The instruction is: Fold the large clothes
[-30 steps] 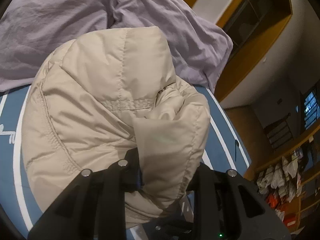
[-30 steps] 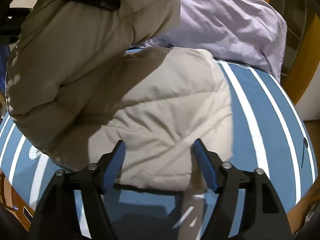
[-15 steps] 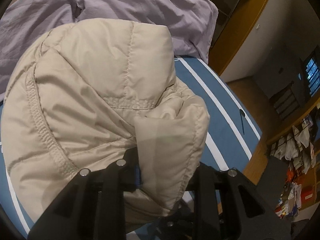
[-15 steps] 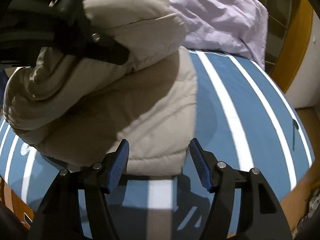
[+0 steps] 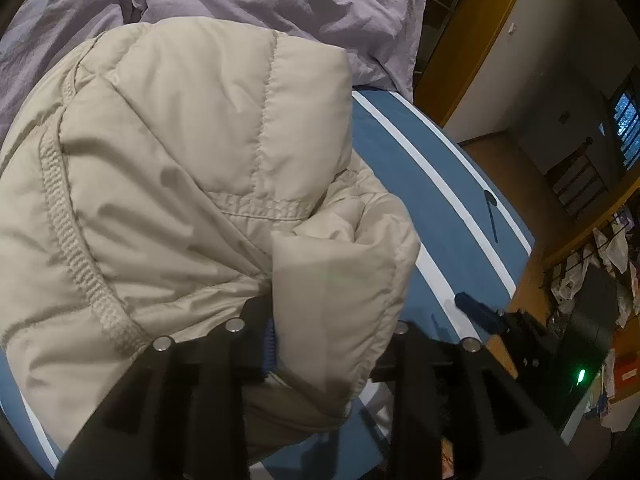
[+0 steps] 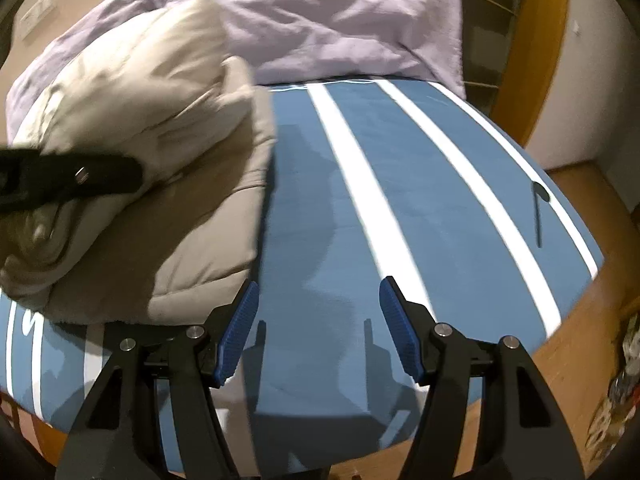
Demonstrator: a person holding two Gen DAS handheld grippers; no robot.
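A beige quilted jacket (image 5: pixel 180 160) lies folded in a bulky heap on a blue bed cover with white stripes (image 5: pixel 440 208). My left gripper (image 5: pixel 332 340) has a thick fold of the jacket's edge between its fingers; its jaws are opening, and the blue left pad still touches the cloth. In the right wrist view the jacket (image 6: pixel 140 120) lies at the left, with the left gripper's black finger (image 6: pixel 80 176) on top of it. My right gripper (image 6: pixel 318 320) stands open and empty over the bare cover (image 6: pixel 400 200), just right of the jacket's edge.
A crumpled lilac duvet (image 6: pixel 340 20) is piled behind the jacket. A thin dark pen-like object (image 6: pixel 538 216) lies near the bed's right edge. Past that edge are the wooden floor (image 6: pixel 580 280), an orange-brown wooden frame (image 5: pixel 480 32) and cluttered shelves (image 5: pixel 600 260).
My right gripper has slid right, off the jacket and over the bare striped cover. The left gripper has sunk with the fold it holds, and the jacket now fills more of its view.
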